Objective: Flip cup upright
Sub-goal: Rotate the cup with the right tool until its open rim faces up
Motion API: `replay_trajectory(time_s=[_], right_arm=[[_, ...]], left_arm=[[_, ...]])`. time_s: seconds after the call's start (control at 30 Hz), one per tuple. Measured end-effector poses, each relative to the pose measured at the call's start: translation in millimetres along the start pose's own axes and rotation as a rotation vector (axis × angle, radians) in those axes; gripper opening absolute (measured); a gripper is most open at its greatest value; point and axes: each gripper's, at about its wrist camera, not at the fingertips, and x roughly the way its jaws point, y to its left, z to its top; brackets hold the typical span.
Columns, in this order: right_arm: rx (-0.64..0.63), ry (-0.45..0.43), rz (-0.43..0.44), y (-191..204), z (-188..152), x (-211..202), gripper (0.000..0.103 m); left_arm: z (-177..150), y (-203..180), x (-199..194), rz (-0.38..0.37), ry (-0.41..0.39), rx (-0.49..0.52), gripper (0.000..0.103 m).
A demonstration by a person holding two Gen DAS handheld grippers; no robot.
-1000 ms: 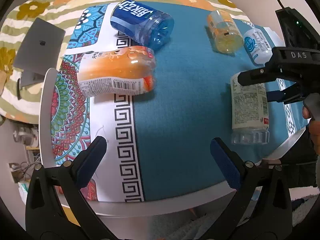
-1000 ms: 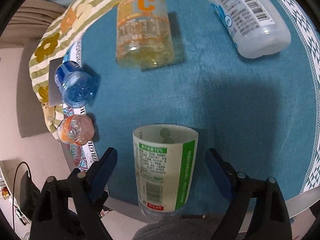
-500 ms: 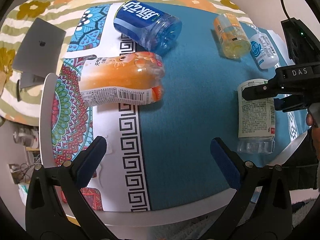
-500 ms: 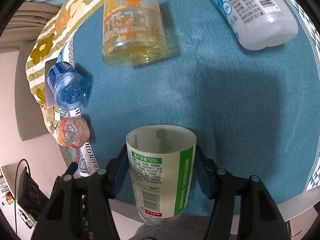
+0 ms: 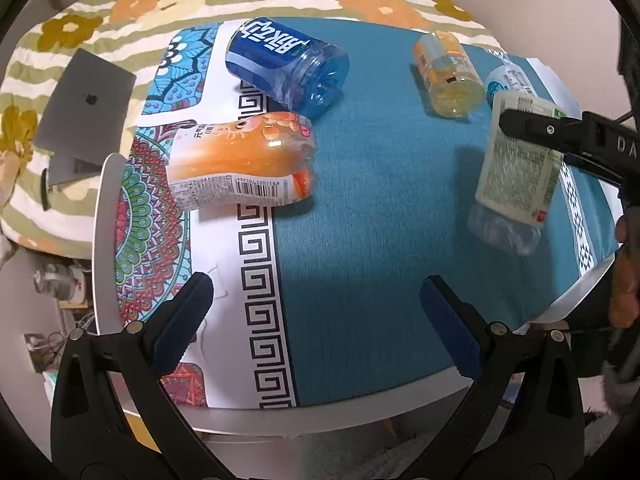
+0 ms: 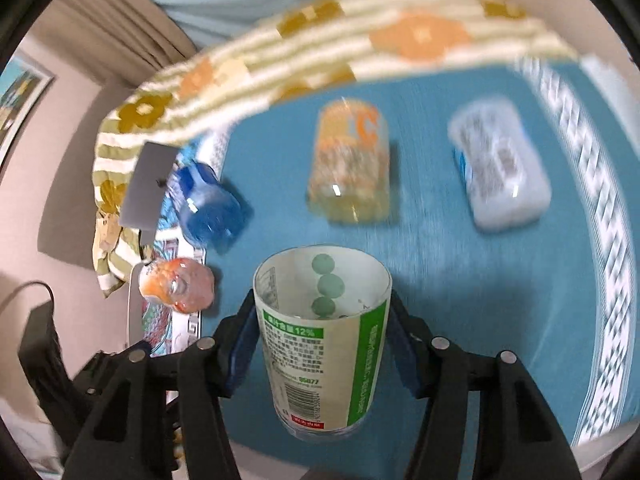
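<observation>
Right tongs [image 6: 322, 344]: clamped on green-label cup [image 6: 322, 344], lifted near the tabletop's [image 5: 360, 220] right edge, tilted.
Left tongs [image 5: 316, 320]: wide, empty.
Risk: thin plastic may slip mid-turn; cup could drop past edge.

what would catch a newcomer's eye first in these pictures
The green-labelled cup, gripped by the right tool, sits tilted at the teal cloth's near right edge. The other cups lie on their sides: orange and blue at left, yellow behind.
</observation>
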Motion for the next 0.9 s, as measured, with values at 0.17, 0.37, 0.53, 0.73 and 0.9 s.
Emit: replay_trajectory(time_s=[0.17, 0.37, 0.53, 0.73, 0.9], right_arm=[[-0.148, -0.203, -0.078, 15.3, -22.1, -1.3, 0.055], [-0.216, -0.351, -0.101, 21.6, -49.6, -5.3, 0.055], [-0.285, -0.376, -0.105, 25.6, -62.2, -11.0, 0.055], [-0.297, -0.360, -0.098, 23.2, -74.2, -15.9, 0.056], [-0.362, -0.353, -0.108, 25.4, -88.5, -18.1, 0.058]], left_arm=[[-6.9, -2.3, -0.4, 0.024, 0.000, 0.020, 0.103], [-15.8, -2.7, -0.4, 0.051, -0.002, 0.025, 0.103], [-22.2, -2.6, -3.1, 0.060, -0.012, 0.017, 0.103], [-27.3, -4.9, -5.3, 0.064, -0.014, 0.002, 0.103], [-33.9, -7.8, -4.1, 0.068, -0.007, -0.004, 0.103]])
